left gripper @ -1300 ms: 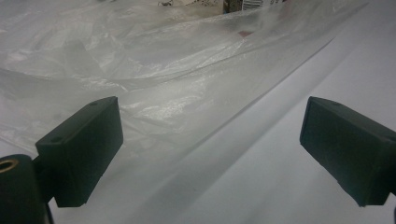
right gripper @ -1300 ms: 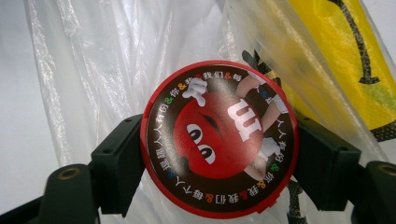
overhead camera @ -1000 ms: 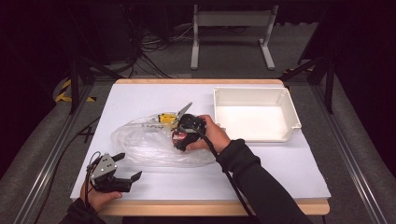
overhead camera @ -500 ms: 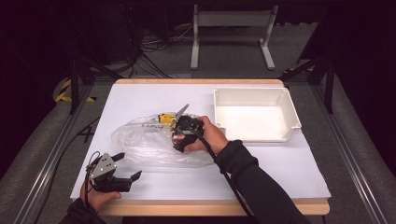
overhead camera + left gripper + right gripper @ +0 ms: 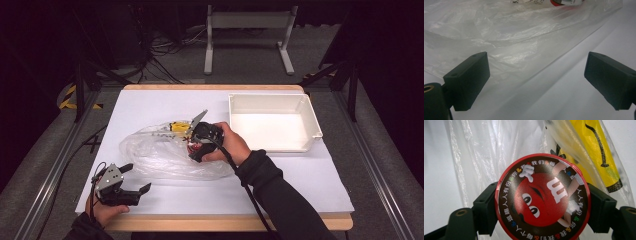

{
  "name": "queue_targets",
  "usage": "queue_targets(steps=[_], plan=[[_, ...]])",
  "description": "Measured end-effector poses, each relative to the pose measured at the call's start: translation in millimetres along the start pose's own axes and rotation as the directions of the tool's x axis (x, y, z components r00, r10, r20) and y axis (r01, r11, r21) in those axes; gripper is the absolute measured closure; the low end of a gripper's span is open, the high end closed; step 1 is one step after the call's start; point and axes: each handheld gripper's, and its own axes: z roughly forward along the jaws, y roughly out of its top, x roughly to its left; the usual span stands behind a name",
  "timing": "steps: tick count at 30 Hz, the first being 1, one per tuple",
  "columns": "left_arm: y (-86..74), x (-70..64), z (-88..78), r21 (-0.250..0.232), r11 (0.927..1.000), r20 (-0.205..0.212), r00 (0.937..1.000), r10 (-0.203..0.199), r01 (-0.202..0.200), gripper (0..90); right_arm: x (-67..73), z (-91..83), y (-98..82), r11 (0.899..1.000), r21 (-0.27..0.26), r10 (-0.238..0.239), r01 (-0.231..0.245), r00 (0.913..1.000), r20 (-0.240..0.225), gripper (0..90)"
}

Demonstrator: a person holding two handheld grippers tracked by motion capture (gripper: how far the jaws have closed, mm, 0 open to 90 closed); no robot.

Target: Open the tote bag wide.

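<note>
a: candy tin (image 5: 542, 198), red and round with a cartoon face on its lid, sits squarely between the right gripper (image 5: 200, 145)'s two jaws, and each pad presses on its rim, one on either side.

b: and the jaws themselves?

a: wide apart, but clamped on the tin, not loose. just past the fingertips lies a clear plastic bag (image 5: 160, 152), crumpled on the white table (image 5: 310, 175), with a yellow packet (image 5: 599, 157) inside it, beyond the tin and off to one side of the jaws.

b: what about the left gripper (image 5: 131, 179)?

a: its jaws stand spread with nothing between them. in the left gripper view the bag's edge runs just ahead of the fingertips, nearest the one pad, without touching either.

b: anything else nearby?

a: a white tray (image 5: 305, 102) stands well apart from both sets of fingers, on the far side of the right hand (image 5: 232, 145).
</note>
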Motion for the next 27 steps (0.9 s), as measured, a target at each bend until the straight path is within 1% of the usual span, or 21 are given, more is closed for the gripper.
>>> queue_targets(steps=[1,5,7,8,16,27], plan=[[-0.1,0.0,-0.1,-0.002,1.0,0.0,1.0,0.0,0.0,7.4,0.0,-1.2,-0.2,1.0,0.001,-0.009,0.009,0.9999,0.005,25.2],[-0.4,0.7,-0.7,-0.003,1.0,0.002,1.0,-0.008,0.008,7.6,0.8,-5.1,-1.1,1.0,-0.004,-0.022,0.022,0.9997,-0.007,25.2],[-0.5,1.0,-0.9,-0.01,0.9999,-0.004,1.0,-0.009,0.009,7.6,2.8,-7.9,-1.2,1.0,-0.005,-0.016,0.016,0.9998,-0.007,25.2],[-0.5,0.9,-1.0,-0.011,0.9999,-0.003,1.0,-0.008,0.008,7.5,3.0,-9.0,-1.2,0.999,-0.01,-0.03,0.03,0.9995,-0.008,25.2],[-0.6,0.7,-0.8,-0.011,0.9999,-0.008,0.9999,-0.009,0.009,7.0,8.2,-16.3,-2.2,0.999,-0.01,-0.035,0.035,0.9993,-0.007,25.2],[-0.7,1.2,-0.5,-0.009,0.9999,-0.006,0.9999,-0.015,0.015,6.8,8.0,-25.4,-2.5,0.998,-0.028,-0.048,0.048,0.9989,0.001,25.2]])
